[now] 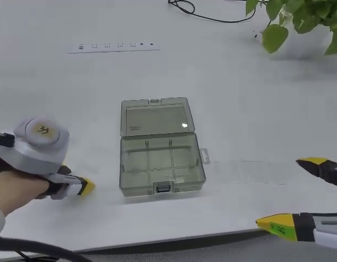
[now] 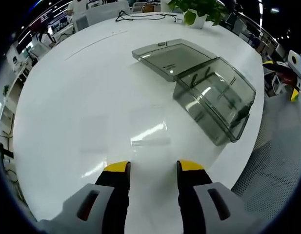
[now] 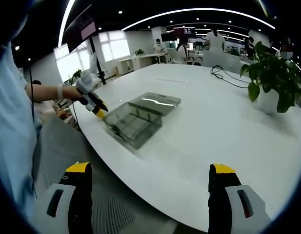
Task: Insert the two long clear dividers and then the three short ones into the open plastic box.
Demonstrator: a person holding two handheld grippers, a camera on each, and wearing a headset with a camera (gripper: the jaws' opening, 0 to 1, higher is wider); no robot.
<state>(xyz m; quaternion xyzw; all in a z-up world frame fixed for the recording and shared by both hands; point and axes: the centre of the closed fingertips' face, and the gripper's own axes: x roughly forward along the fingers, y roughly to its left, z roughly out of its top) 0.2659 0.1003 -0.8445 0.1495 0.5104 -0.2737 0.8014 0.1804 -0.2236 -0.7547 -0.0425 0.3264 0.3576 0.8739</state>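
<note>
Fingertips spread, empty, on left gripper and right gripper (poised to pick) flanking the open box, clear dividers alongside.

L claw, R claw: grey, yellow-tipped.

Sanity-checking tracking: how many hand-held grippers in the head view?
2: the left hand-held gripper left of the plastic box; the right hand-held gripper at the right edge, jaws wide open.
</note>
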